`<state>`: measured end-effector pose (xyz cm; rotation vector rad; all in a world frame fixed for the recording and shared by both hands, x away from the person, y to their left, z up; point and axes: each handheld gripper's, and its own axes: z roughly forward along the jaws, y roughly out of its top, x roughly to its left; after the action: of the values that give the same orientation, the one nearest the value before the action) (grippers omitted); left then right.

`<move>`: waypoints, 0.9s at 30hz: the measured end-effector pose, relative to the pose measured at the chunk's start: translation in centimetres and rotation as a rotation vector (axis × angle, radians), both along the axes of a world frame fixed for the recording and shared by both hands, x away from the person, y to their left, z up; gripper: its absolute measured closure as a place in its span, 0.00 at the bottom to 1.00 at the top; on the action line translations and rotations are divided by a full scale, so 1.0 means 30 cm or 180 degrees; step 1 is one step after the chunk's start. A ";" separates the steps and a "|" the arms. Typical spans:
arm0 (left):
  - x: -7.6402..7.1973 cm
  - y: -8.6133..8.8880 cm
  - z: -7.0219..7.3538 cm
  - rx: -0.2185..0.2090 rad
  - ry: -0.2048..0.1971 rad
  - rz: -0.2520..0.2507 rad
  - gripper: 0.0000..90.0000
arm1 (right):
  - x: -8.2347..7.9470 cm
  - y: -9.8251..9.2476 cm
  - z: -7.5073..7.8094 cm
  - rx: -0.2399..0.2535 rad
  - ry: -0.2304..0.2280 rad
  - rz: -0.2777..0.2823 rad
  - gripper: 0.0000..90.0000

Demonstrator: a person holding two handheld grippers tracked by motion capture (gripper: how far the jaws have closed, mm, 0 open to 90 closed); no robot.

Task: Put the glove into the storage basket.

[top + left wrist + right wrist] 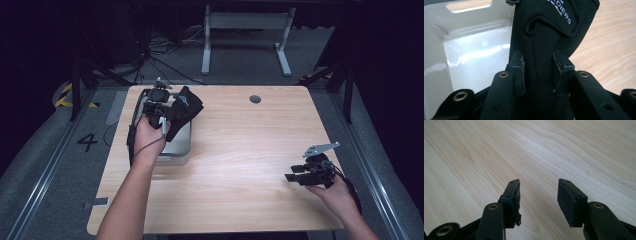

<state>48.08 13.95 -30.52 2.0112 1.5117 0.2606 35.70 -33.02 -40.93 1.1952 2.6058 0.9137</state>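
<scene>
Wood tabletop [240, 150]: left gripper [539, 72] fingers clamped on black neoprene sleeve [544, 37] over white bin [474, 50] upper left, drop pending; right gripper [539, 200] fingers apart, empty.

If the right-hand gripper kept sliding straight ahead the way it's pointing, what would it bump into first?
Probably nothing: the right gripper, jaws open and empty, points leftward over bare wooden table. The white bin lies far off, and whether it sits in that line is hard to judge.

Matt black cloth sleeve [541, 45], glossy white plastic bin [474, 50], smooth pale wood table [549, 150].
</scene>
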 end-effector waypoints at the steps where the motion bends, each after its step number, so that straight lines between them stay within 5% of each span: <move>1: 0.006 0.006 0.000 0.0004 -0.0003 0.0029 0.74 | 0.000 -0.001 -0.001 -0.0002 -0.0003 0.0000 0.59; 9: 0.053 0.049 -0.014 -0.0073 -0.0002 0.0227 0.74 | 0.000 0.003 -0.004 -0.0005 -0.0002 0.0010 0.59; 13: 0.082 0.054 -0.040 0.0084 0.0036 0.0352 0.74 | -0.003 0.003 -0.004 -0.0010 0.0002 0.0018 0.59; 27: 0.162 0.082 -0.201 0.0035 0.0519 0.0545 0.74 | -0.005 -0.002 0.001 0.0010 -0.0023 0.0028 0.59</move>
<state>52.93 16.41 -36.55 1.9532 1.7914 0.1770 35.56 -33.08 -40.88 1.1801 2.6069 0.9223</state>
